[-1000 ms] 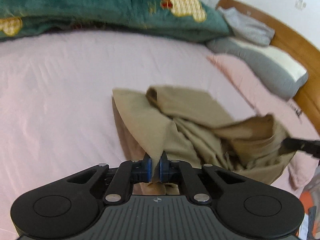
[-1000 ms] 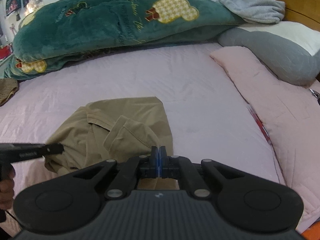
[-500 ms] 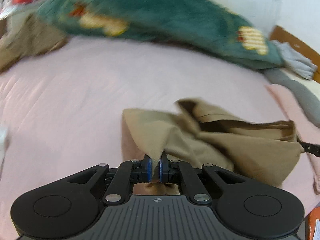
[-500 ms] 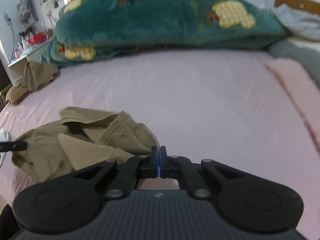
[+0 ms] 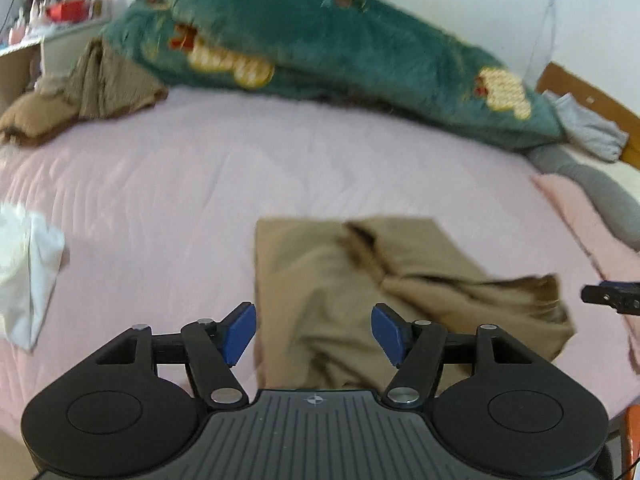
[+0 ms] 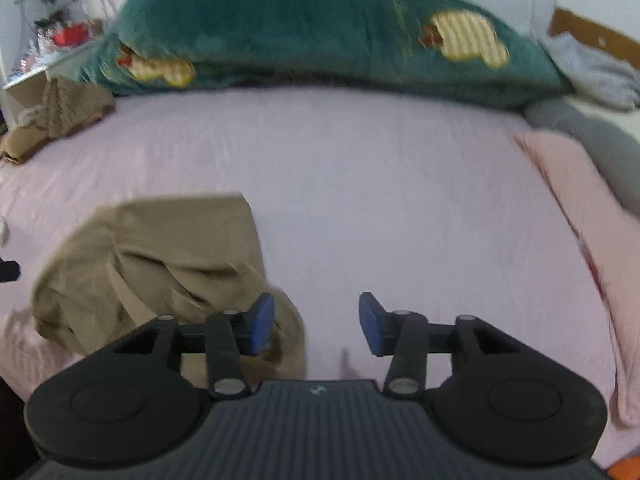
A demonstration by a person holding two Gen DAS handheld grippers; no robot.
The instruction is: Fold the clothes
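Both my grippers are letting go. Left gripper [image 5: 313,332]: jaws opening, blue pads [image 5: 239,334] apart, nothing pinched; the khaki garment [image 5: 384,296] lies on the bed beneath and beyond the gap, not touched by the pads as far as I can tell. Right gripper [image 6: 316,324]: jaws opening too, with bare sheet showing through the gap; the garment's near edge runs behind its left pad [image 6: 262,328], contact unclear.

The garment is a loosely bunched khaki piece, partly doubled over, flat on the pink bedsheet [image 5: 180,184]. In the left wrist view it spreads from centre toward 3 o'clock, where the right gripper's black fingertip [image 5: 610,298] pokes in just past its edge. In the right wrist view it sits at 8–9 o'clock.

Around it: a dark green plush blanket [image 6: 320,28] with yellow checked patches at 12 o'clock, a brown cloth heap [image 5: 88,88] at 10 o'clock, a white cloth [image 5: 28,268] at 9 o'clock, a grey pillow [image 6: 592,140] and a pink quilt [image 6: 580,216] at 2–3 o'clock, and a wooden headboard [image 5: 592,100] behind.

Readable text: none. There's only a small emblem on each gripper body, too blurred to read, and embroidery on the blanket I can't make out.
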